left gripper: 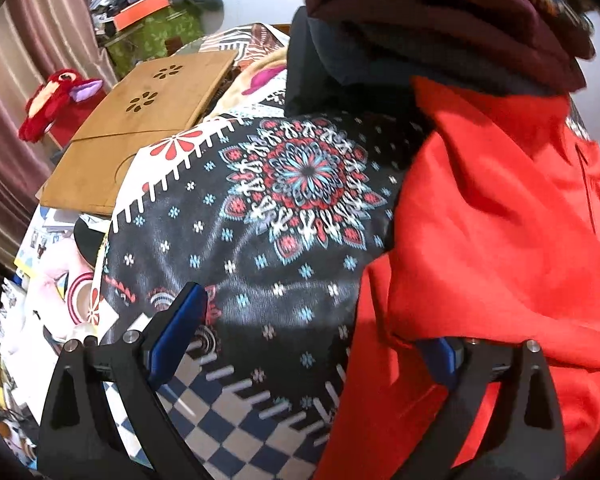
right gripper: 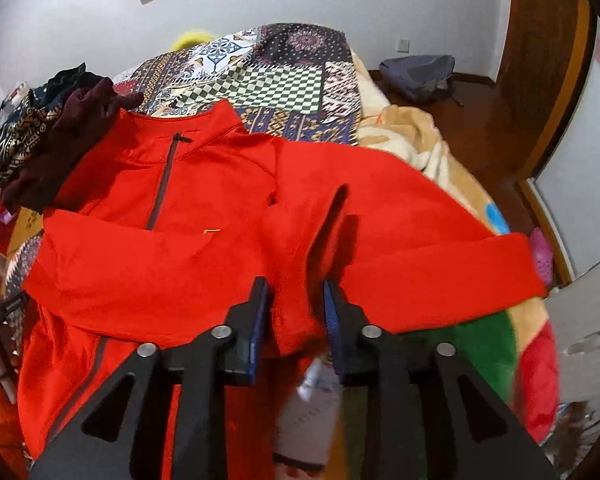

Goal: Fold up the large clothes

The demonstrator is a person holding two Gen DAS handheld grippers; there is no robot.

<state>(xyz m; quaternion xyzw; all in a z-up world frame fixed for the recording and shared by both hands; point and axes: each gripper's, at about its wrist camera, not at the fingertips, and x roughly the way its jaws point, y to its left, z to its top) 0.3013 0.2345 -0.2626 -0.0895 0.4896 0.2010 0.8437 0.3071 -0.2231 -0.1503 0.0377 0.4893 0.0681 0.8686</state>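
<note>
A red zip-neck pullover (right gripper: 188, 216) lies spread on the patterned bedspread (right gripper: 284, 80), collar at the far side, one sleeve stretched right. My right gripper (right gripper: 296, 300) is closed on a bunched fold of the pullover near the armpit. In the left wrist view the pullover (left gripper: 500, 220) fills the right half. My left gripper (left gripper: 316, 320) is wide open; its left finger (left gripper: 180, 320) is over the bedspread (left gripper: 260, 208), and its right finger is covered by red fabric.
A pile of dark maroon and patterned clothes (right gripper: 52, 136) lies at the pullover's far left and shows close up in the left wrist view (left gripper: 440, 8). A wooden lap table (left gripper: 140, 128) and a red plush toy (left gripper: 56, 100) lie left. A cream blanket (right gripper: 416, 140) drapes the bed's right edge.
</note>
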